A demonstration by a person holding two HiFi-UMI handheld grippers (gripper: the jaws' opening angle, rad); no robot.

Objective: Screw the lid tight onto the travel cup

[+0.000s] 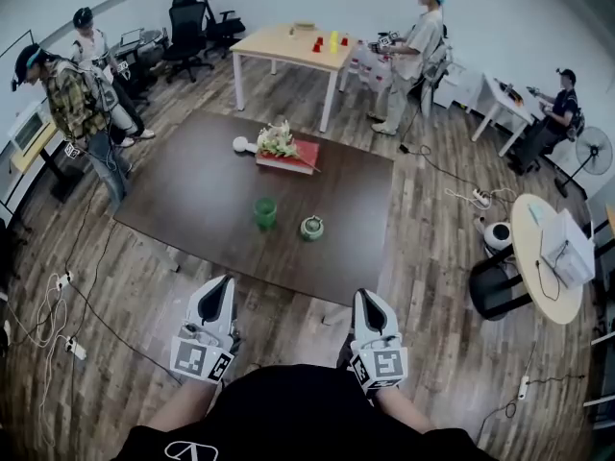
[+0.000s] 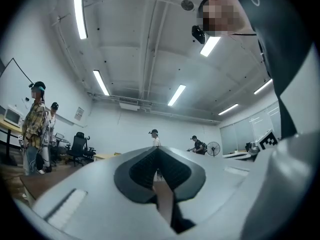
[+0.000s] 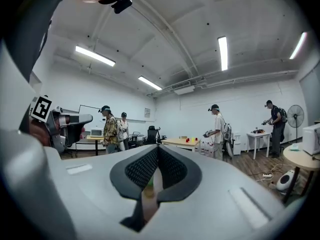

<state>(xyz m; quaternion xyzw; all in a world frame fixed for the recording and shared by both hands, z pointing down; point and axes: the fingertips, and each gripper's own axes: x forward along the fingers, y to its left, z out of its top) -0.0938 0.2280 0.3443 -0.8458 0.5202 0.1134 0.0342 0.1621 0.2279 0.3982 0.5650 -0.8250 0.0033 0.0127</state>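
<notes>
On the near side of the dark brown table (image 1: 192, 205), short of its near edge, the left gripper (image 1: 222, 283) and the right gripper (image 1: 369, 298) hang over the wood floor. Each has its jaws clenched together on nothing. The person's black shirt (image 1: 288, 416) cuts off the forearms behind them. On the table, toward its near edge, the green travel cup (image 1: 265, 211) stands upright and open-topped, well apart from both grippers; it is too small to tell whether anything is inside. Near it on the right lies the lid (image 1: 311, 227), round and greenish with a pale centre, not touching the cup. Toward the table's far edge a flat red thing (image 1: 300, 157), tray or book, bears a bunch of pale flowers (image 1: 276, 140). A small white object (image 1: 240, 144) of unclear kind sits beside it. Beyond the dark table's far edge a light wooden table (image 1: 279, 41) carries small red and yellow cups (image 1: 327, 41).
</notes>
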